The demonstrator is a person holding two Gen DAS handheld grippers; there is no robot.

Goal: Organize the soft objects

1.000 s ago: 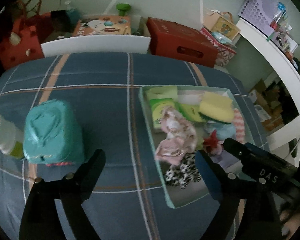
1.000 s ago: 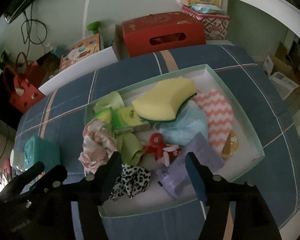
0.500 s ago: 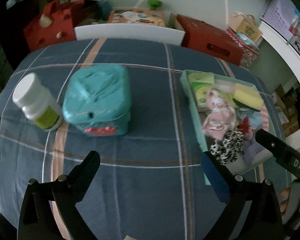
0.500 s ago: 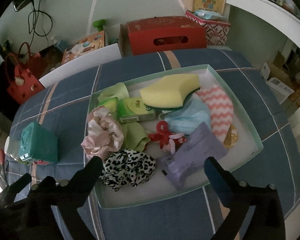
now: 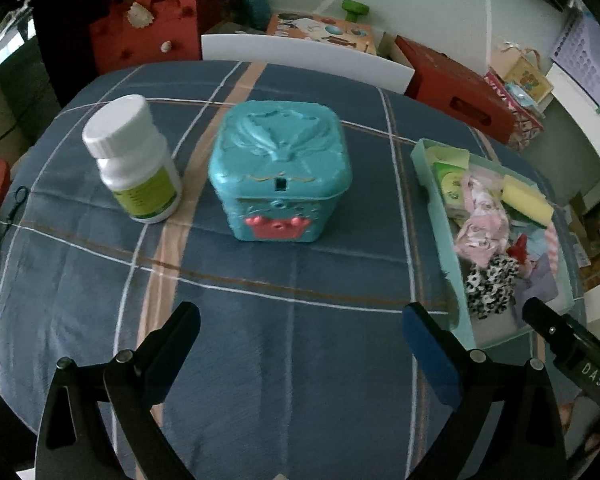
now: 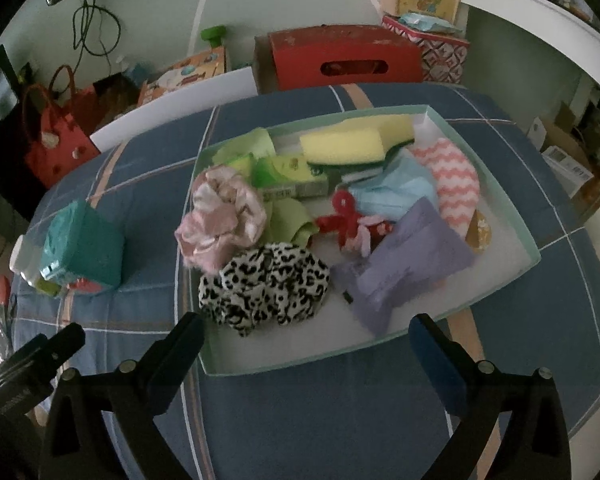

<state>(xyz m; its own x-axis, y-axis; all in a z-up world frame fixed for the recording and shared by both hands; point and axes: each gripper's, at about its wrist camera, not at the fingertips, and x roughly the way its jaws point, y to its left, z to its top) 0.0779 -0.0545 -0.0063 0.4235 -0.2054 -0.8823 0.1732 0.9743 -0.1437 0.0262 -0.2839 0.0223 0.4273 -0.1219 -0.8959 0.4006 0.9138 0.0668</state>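
On the blue checked cloth (image 5: 284, 344), at ten o'clock of the left view, stands a white bottle (image 5: 134, 164); just right of it, at twelve, a teal box (image 5: 280, 172). Both are ahead of the left gripper (image 5: 300, 328), jaws released and empty. At three o'clock lies the pale green tray (image 6: 500, 200) of soft things: pink scrunchie (image 6: 220, 220), leopard scrunchie (image 6: 266, 284), yellow sponge (image 6: 342, 144). Over its near rim hangs the right gripper (image 6: 304, 338), likewise released, grasping nothing.
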